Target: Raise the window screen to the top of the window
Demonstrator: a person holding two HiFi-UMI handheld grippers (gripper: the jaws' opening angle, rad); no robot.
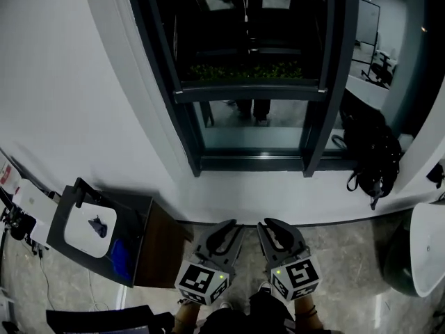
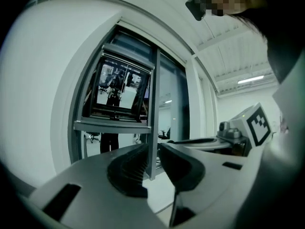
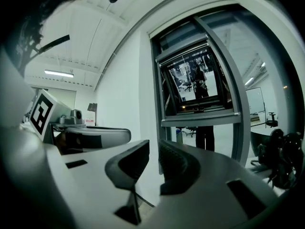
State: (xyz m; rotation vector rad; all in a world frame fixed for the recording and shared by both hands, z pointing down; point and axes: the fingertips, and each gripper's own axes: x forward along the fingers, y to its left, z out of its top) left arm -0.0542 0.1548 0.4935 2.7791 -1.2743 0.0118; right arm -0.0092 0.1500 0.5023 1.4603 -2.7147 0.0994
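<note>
**Pre-reach: both grippers idling low, screen untouched**

Left gripper (image 1: 228, 224) and right gripper (image 1: 264, 224) are hanging side by side close to the body, well apart from the window (image 1: 250, 161). Both are empty, with the jaws drawn almost together and only a sliver showing between the pads.

The window screen is sitting in the dark frame ahead. I'm reading the crossbar (image 1: 249, 93) partway up as its rail, though I can't confirm that.

Judging this as the approach step, with no lifting started. The next move is calling for spreading the jaws, reaching up to that crossbar, clamping it, then pushing upward evenly.
</note>
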